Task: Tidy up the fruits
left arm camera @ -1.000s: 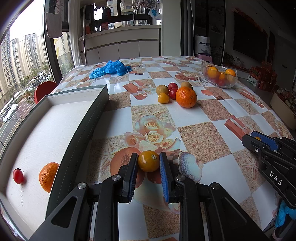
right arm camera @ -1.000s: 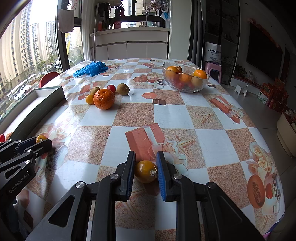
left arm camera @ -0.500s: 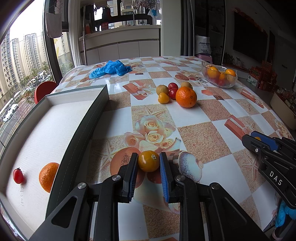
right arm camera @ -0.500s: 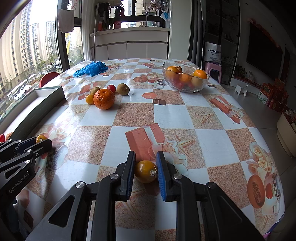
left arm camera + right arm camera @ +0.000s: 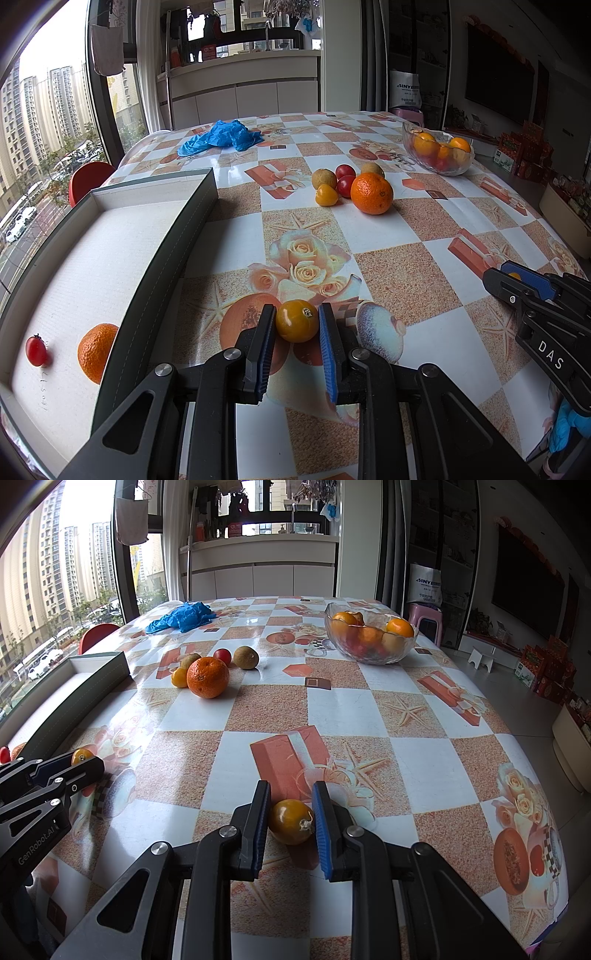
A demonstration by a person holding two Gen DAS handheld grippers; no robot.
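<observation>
My left gripper [image 5: 297,320] is shut on a small yellow tomato [image 5: 296,320] just above the patterned tablecloth, right of a shallow grey-walled box [image 5: 192,218]. Inside the box lie an orange [image 5: 95,350] and a red cherry tomato [image 5: 36,350]. My right gripper [image 5: 290,821] is shut on another yellow tomato [image 5: 290,826] near the table's front. A loose pile of fruit sits mid-table: a big orange [image 5: 371,193], two red tomatoes [image 5: 345,185], a yellow tomato [image 5: 326,194] and brown round fruits [image 5: 324,179]. Each gripper shows at the edge of the other's view.
A glass bowl [image 5: 370,637] with oranges and other fruit stands at the far right of the table. Crumpled blue gloves [image 5: 221,137] lie at the far end. A red chair back [image 5: 88,181] shows beyond the box, by the window.
</observation>
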